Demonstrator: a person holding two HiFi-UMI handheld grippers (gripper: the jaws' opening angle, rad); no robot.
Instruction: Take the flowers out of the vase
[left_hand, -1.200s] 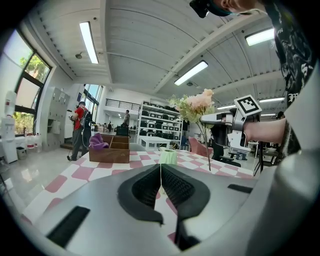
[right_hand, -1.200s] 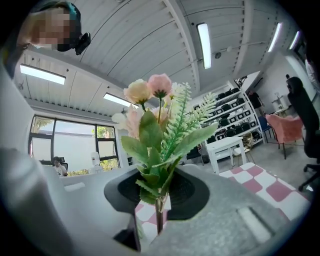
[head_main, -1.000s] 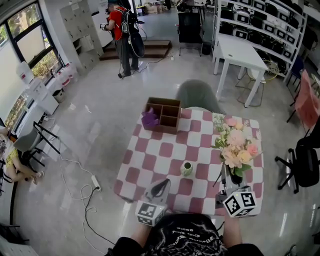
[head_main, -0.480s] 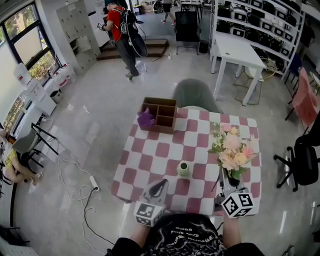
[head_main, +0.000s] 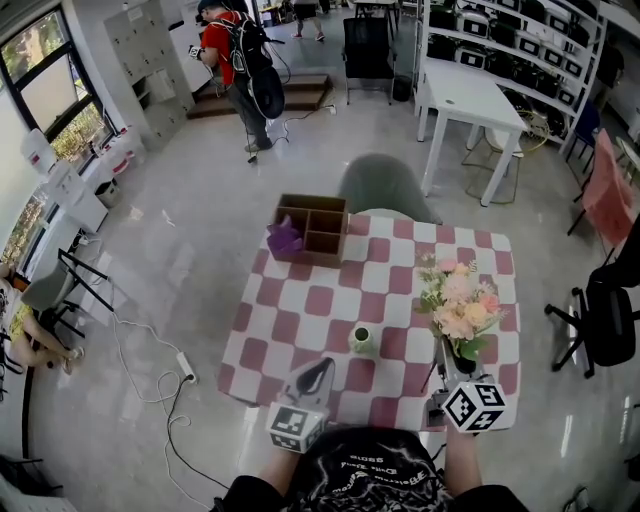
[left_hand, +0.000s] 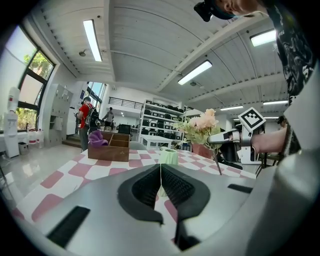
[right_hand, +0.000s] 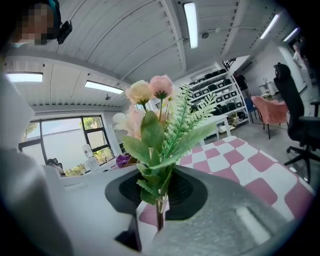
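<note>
Right tongs (right_hand: 160, 176) are pinching the stems of the flower bunch (right_hand: 157, 125), which stands upright over the right part of the checked desk (head_main: 300, 300). The flowers are clear of the small green vase (head_main: 362, 338), which stands apart to their left near desk centre. Left tongs (left_hand: 160, 167) are pressed together on nothing, at the near edge. A wooden compartment box (head_main: 318, 228) sits at the far edge.

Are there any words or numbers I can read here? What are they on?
None can be read.
Shirt: pale print, too blurred to read.
Left cube and right cube: black-and-white square patterns, no words.
Shelf boxes: labels too small to read.
</note>
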